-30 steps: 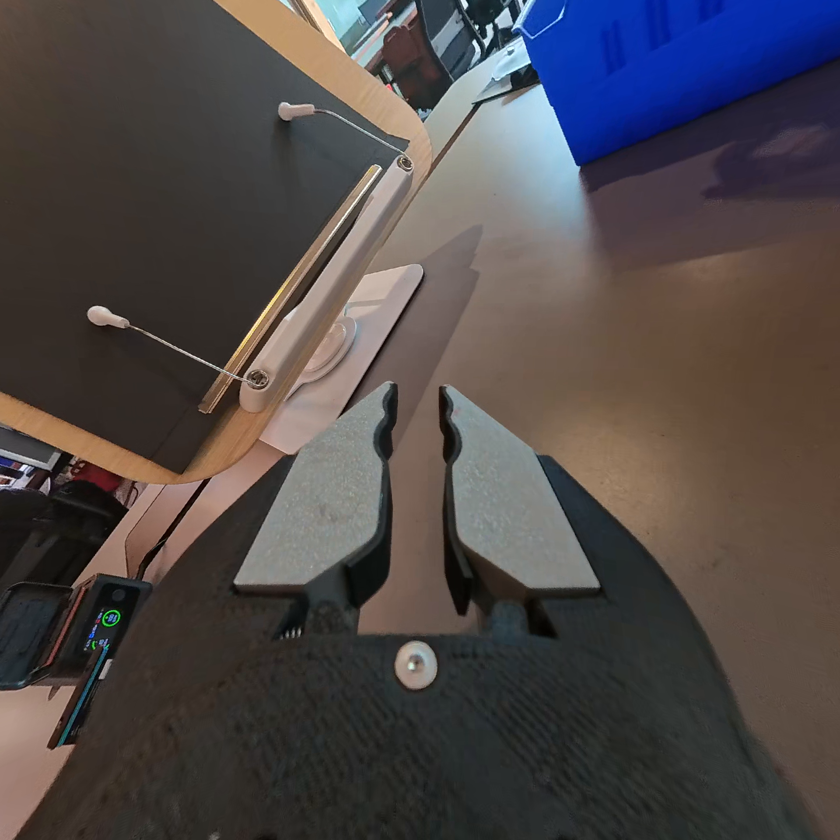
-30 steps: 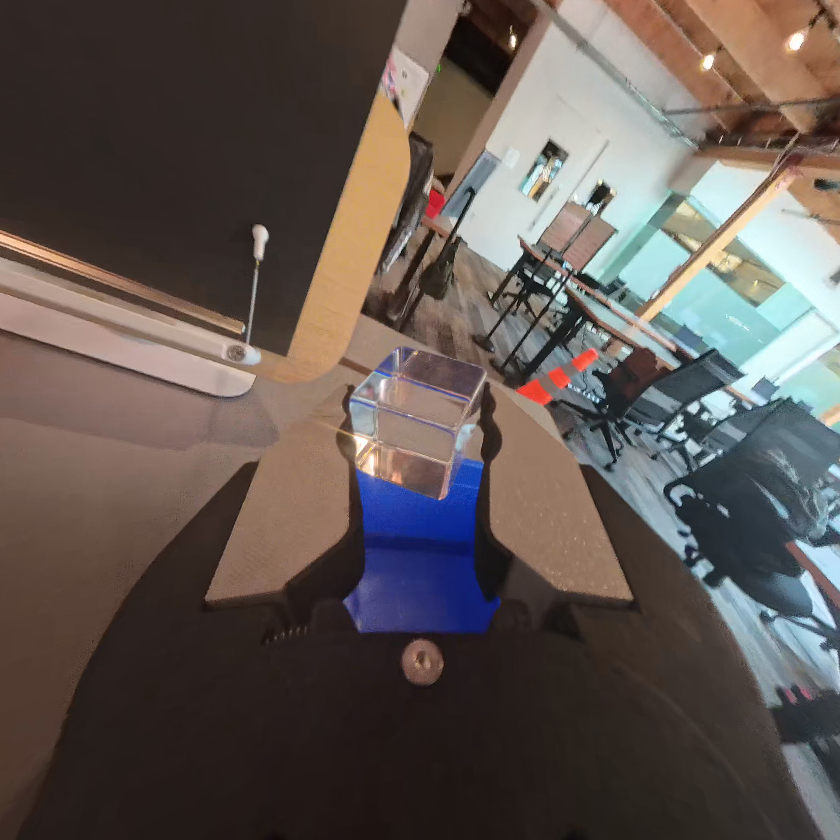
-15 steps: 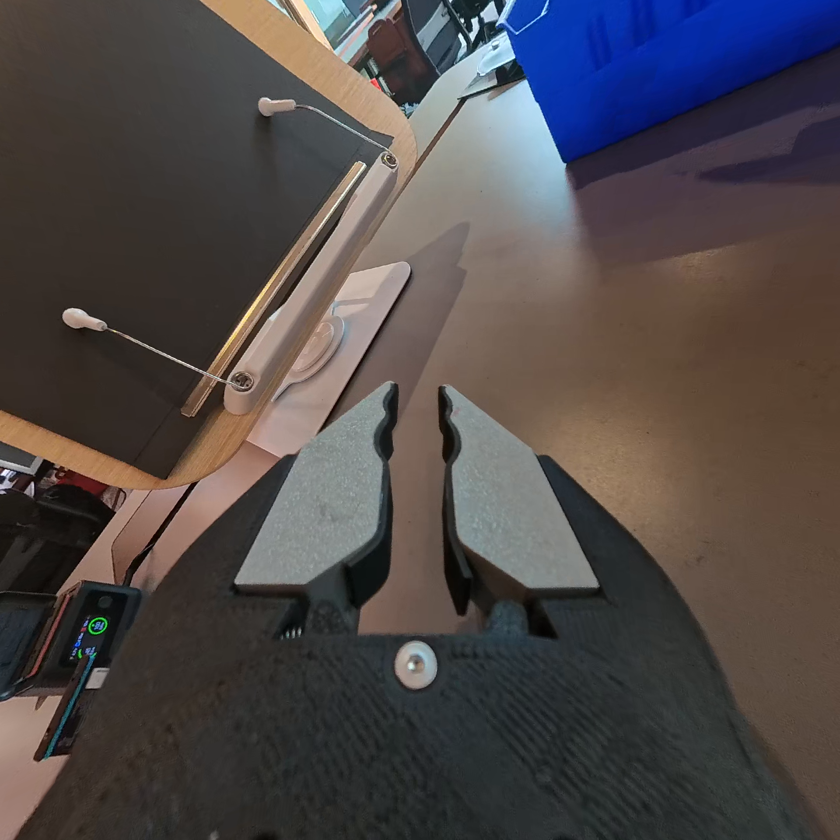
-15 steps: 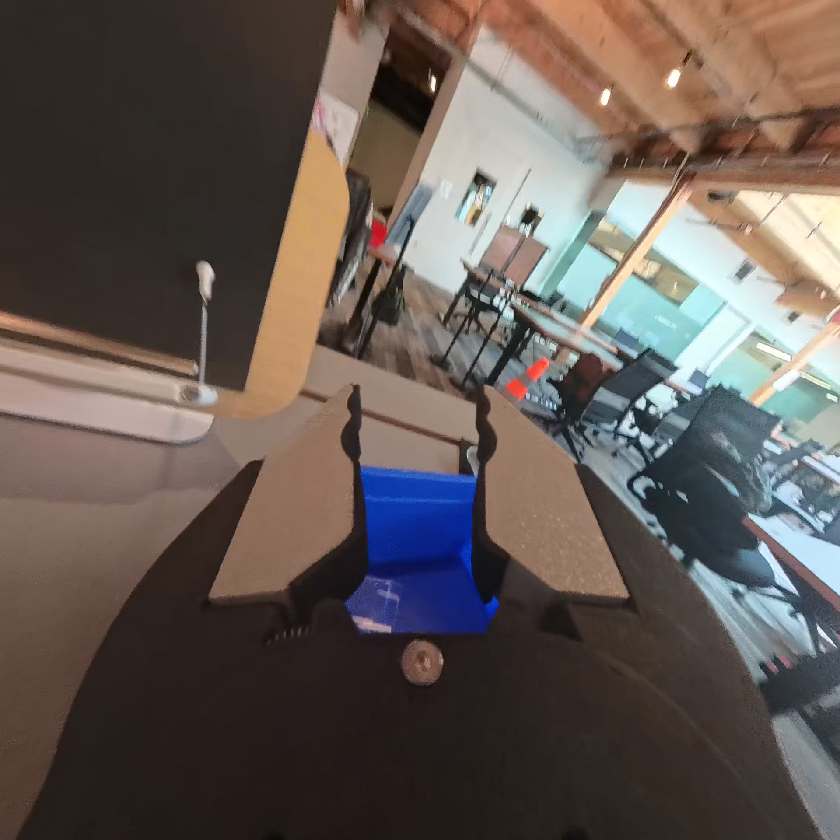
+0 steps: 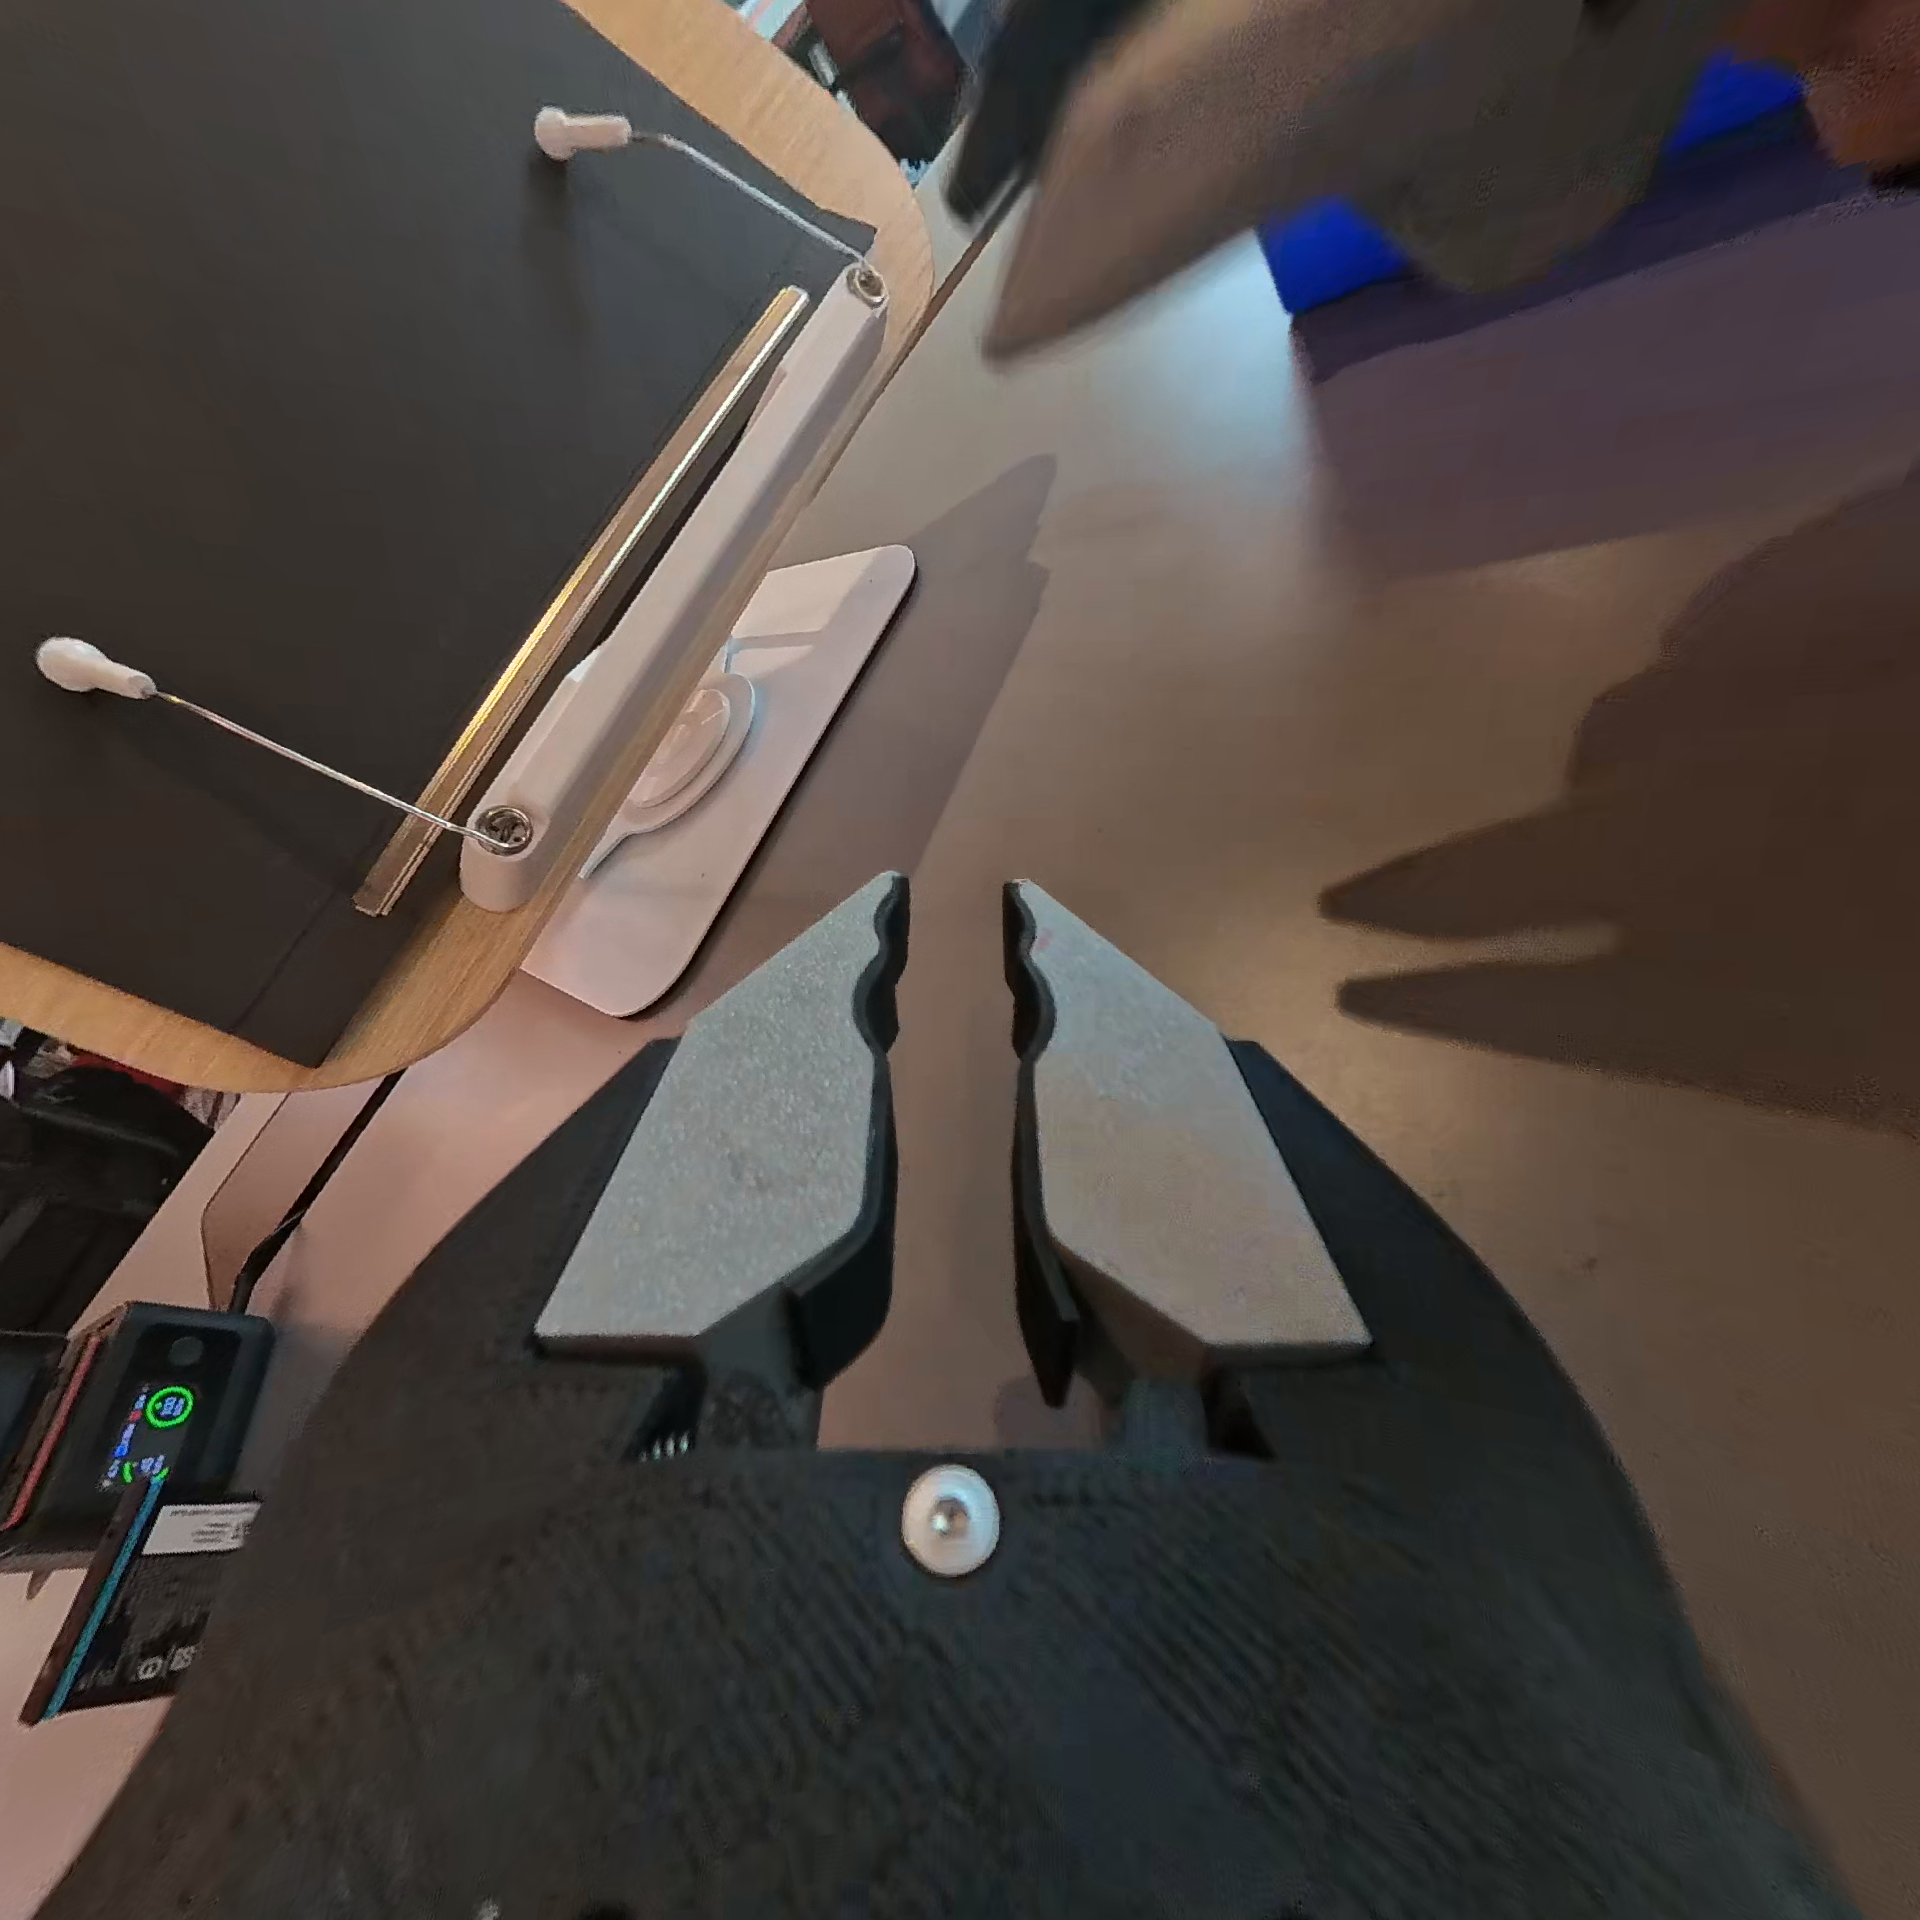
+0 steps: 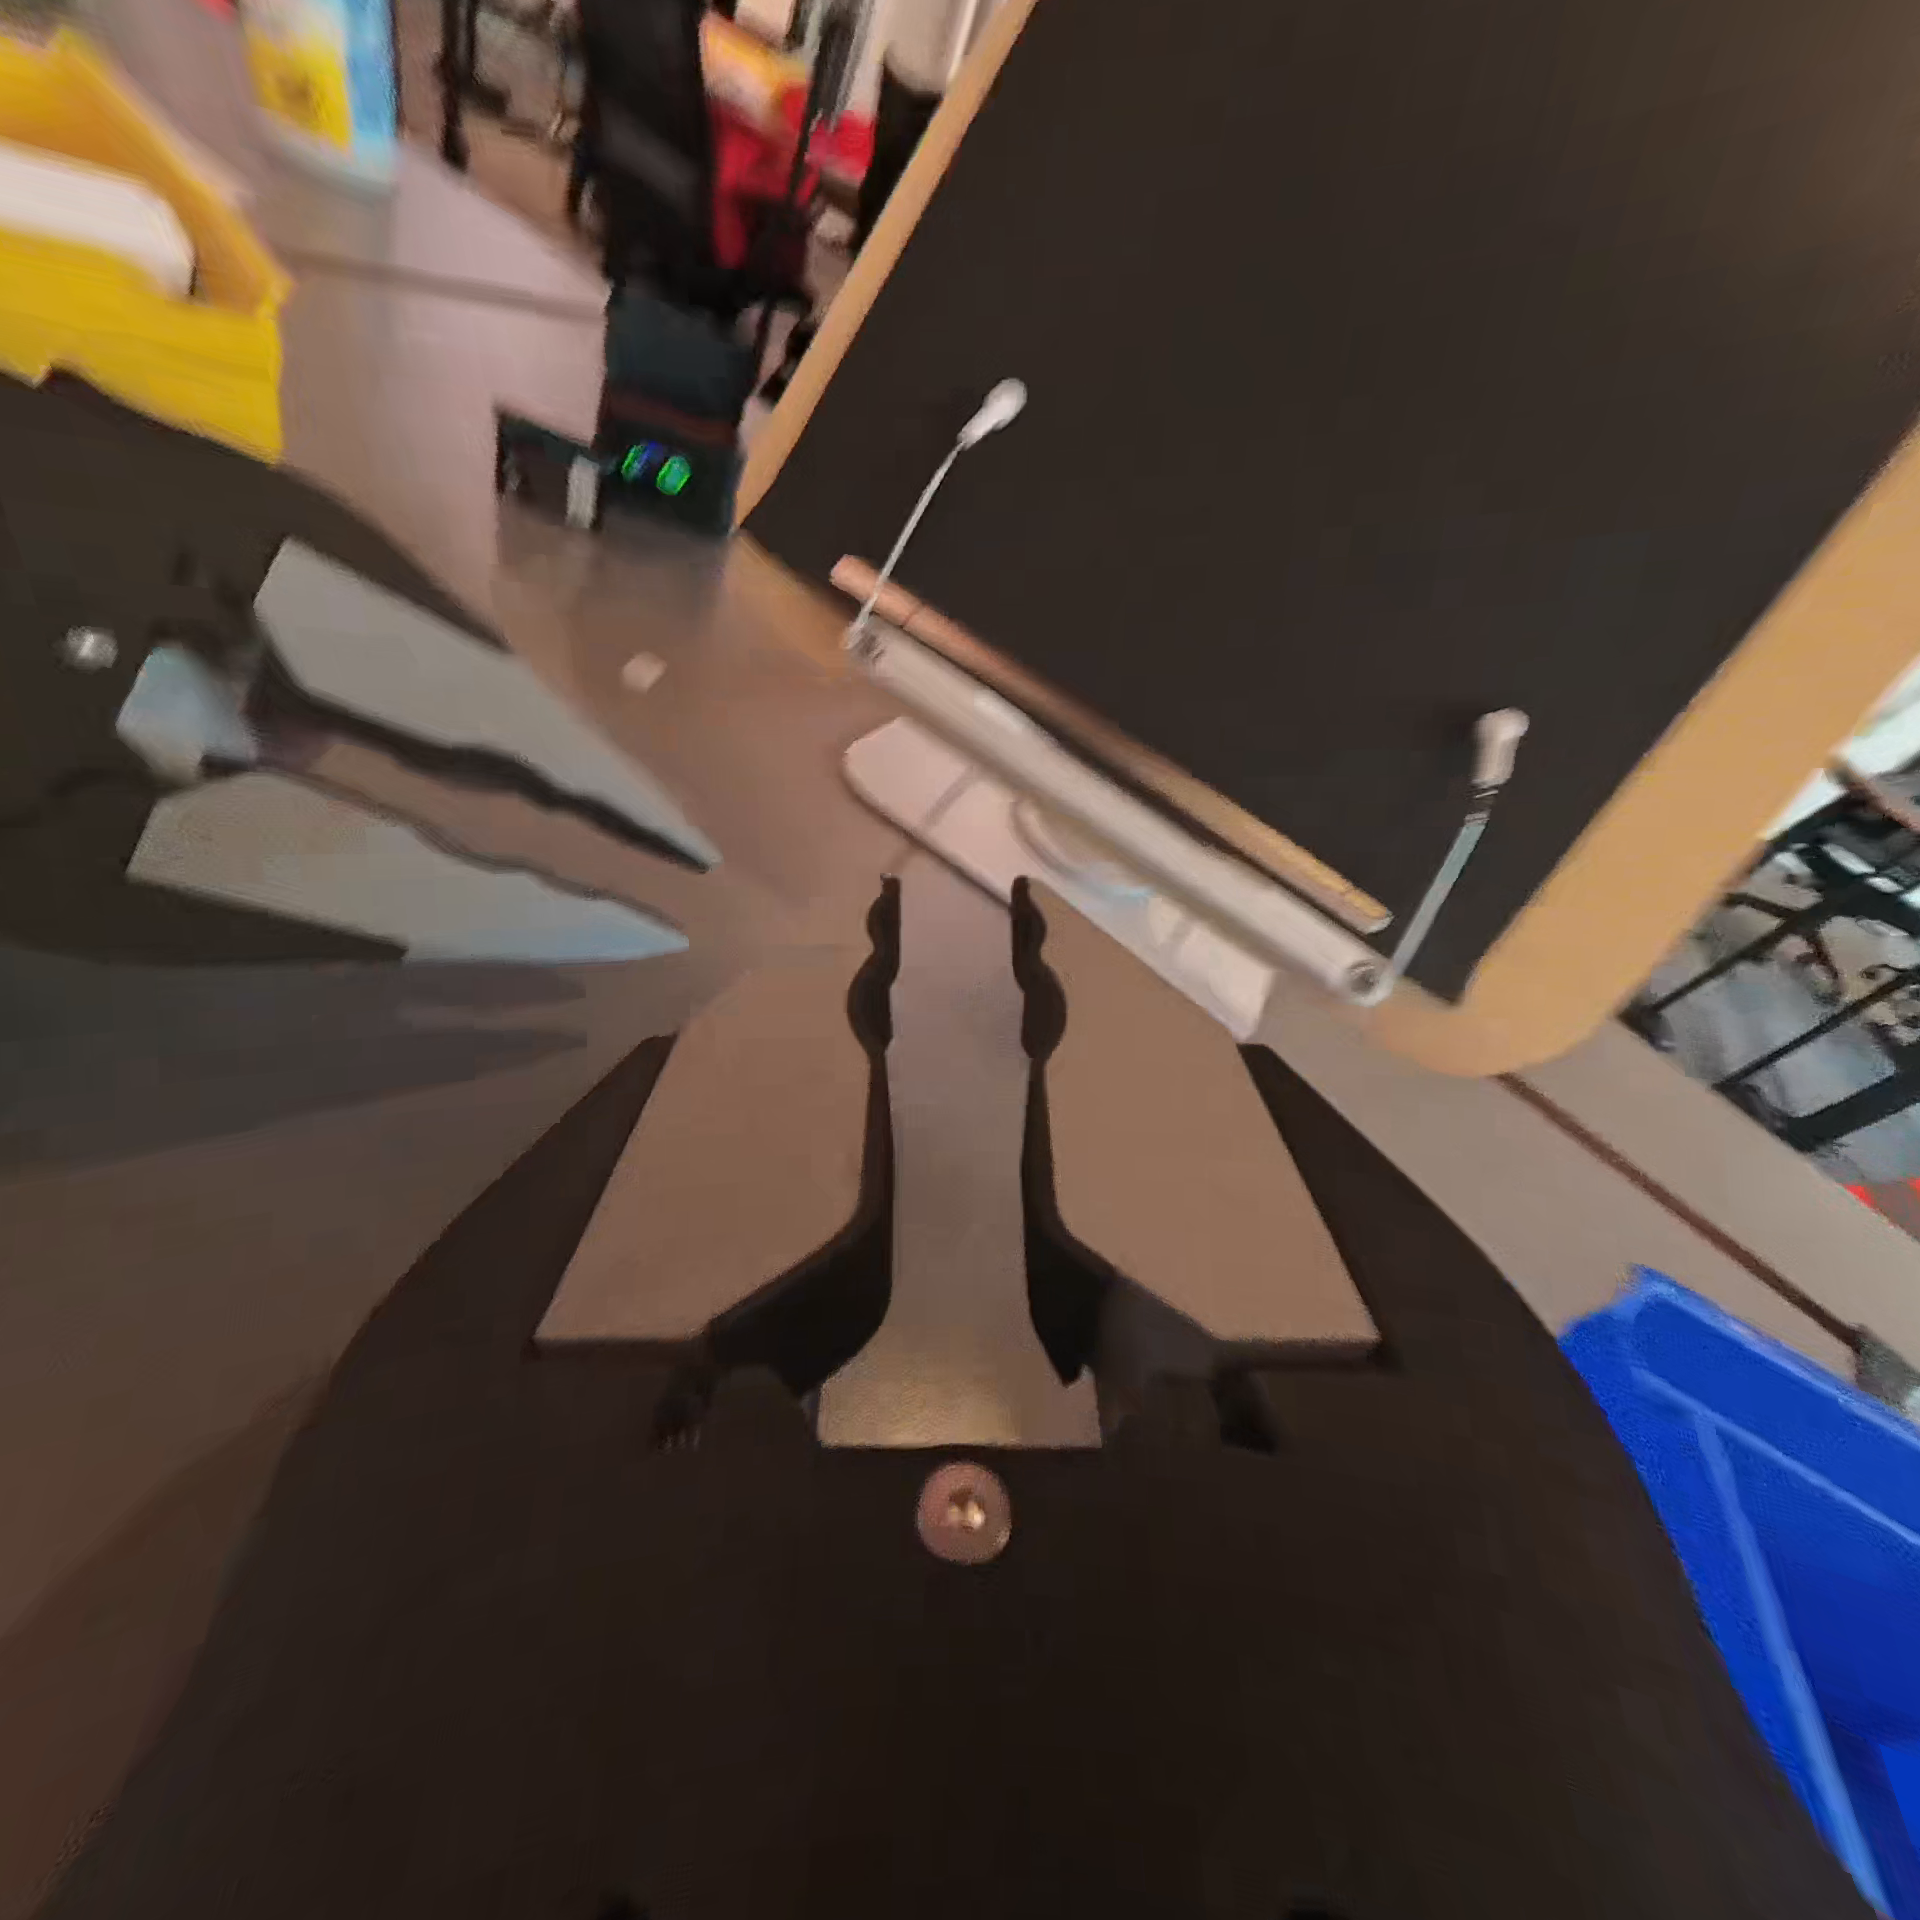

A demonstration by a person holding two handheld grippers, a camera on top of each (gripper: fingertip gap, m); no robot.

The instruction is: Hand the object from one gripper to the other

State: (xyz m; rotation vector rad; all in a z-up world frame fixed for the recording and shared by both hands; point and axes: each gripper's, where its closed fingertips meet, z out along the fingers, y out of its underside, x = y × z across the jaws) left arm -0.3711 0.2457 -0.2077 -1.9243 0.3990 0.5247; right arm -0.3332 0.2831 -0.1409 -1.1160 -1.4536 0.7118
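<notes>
The clear cube is not in sight in either view. My left gripper [image 5: 954, 904] hovers over the brown table [image 5: 1299, 727], its jaws almost together with a narrow gap and nothing between them. My right gripper [image 6: 951, 899] is also nearly closed and empty, low over the table. The right wrist view is blurred by motion. The left gripper [image 6: 701, 902] shows at the left of the right wrist view, pointing right. A blurred grey finger [image 5: 1195, 187] of the right gripper crosses the top of the left wrist view.
A wooden book stand with a black board [image 5: 312, 416] on a white base [image 5: 748, 779] stands behind the grippers and also shows in the right wrist view [image 6: 1351, 416]. A blue bin [image 6: 1766, 1507] is at the right. A yellow bin [image 6: 125, 291] is far left. A small device with green lights [image 5: 156, 1423] sits at the table edge. One gripper's finger ends stand about 9 cm off the other's.
The right gripper held the clear cube over the blue bin, then the cube was gone from its jaws. The gripper has since swung left toward the stand and narrowed. The left gripper barely moved.
</notes>
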